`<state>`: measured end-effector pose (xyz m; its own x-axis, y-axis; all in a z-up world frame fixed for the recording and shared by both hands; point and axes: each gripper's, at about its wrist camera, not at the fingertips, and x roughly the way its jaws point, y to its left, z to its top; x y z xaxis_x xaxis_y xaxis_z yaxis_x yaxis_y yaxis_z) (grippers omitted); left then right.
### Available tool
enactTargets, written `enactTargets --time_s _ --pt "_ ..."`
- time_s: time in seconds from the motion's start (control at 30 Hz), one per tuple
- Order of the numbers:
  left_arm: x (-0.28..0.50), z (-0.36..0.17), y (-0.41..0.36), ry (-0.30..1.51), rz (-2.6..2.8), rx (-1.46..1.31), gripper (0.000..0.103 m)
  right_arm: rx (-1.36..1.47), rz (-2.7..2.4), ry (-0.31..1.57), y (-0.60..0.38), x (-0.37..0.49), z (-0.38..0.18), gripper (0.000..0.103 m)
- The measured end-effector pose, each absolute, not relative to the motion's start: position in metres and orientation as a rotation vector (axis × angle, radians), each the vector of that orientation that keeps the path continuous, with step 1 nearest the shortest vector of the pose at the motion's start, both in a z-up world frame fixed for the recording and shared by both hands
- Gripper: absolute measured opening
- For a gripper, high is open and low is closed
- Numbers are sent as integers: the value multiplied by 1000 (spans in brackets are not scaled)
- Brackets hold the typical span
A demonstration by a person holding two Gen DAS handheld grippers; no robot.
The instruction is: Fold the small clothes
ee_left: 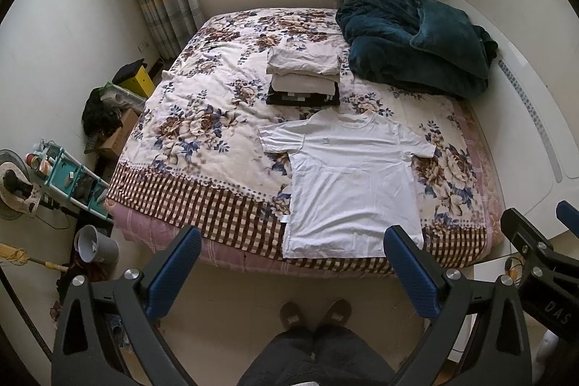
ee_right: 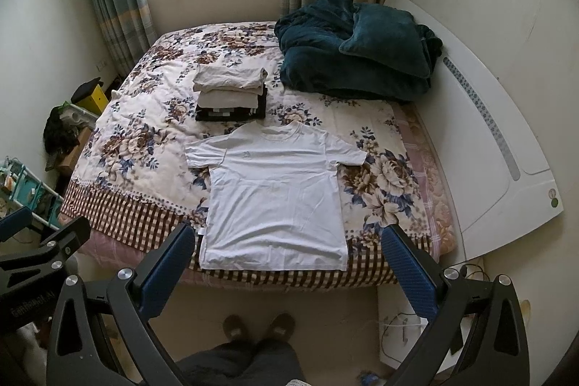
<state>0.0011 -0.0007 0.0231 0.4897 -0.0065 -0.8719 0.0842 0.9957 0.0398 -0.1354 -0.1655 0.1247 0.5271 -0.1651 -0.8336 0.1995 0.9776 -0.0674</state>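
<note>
A white T-shirt [ee_left: 347, 183] lies flat and spread out on the floral bedspread [ee_left: 202, 118], its hem at the bed's near edge; it also shows in the right wrist view [ee_right: 275, 194]. Behind it sits a stack of folded clothes [ee_left: 304, 75], also in the right wrist view [ee_right: 231, 93]. My left gripper [ee_left: 293, 241] is open and empty, held above the floor in front of the bed, short of the shirt's hem. My right gripper [ee_right: 289, 237] is open and empty, likewise short of the hem. The right gripper shows at the left wrist view's right edge [ee_left: 535, 241].
A dark teal blanket [ee_left: 416, 38] is heaped at the bed's far right by the white headboard [ee_left: 535, 118]. A shelf cart [ee_left: 68, 183], boxes, a fan and a grey bucket [ee_left: 94, 245] crowd the floor at left. The person's slippered feet [ee_left: 315, 313] stand before the bed.
</note>
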Motion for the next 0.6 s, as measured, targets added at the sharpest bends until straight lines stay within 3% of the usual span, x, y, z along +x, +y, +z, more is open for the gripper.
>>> enactTargets --time_s 0.6 --pt "2 26 1 1057 -52 84 103 42 -220 988 -163 -135 125 103"
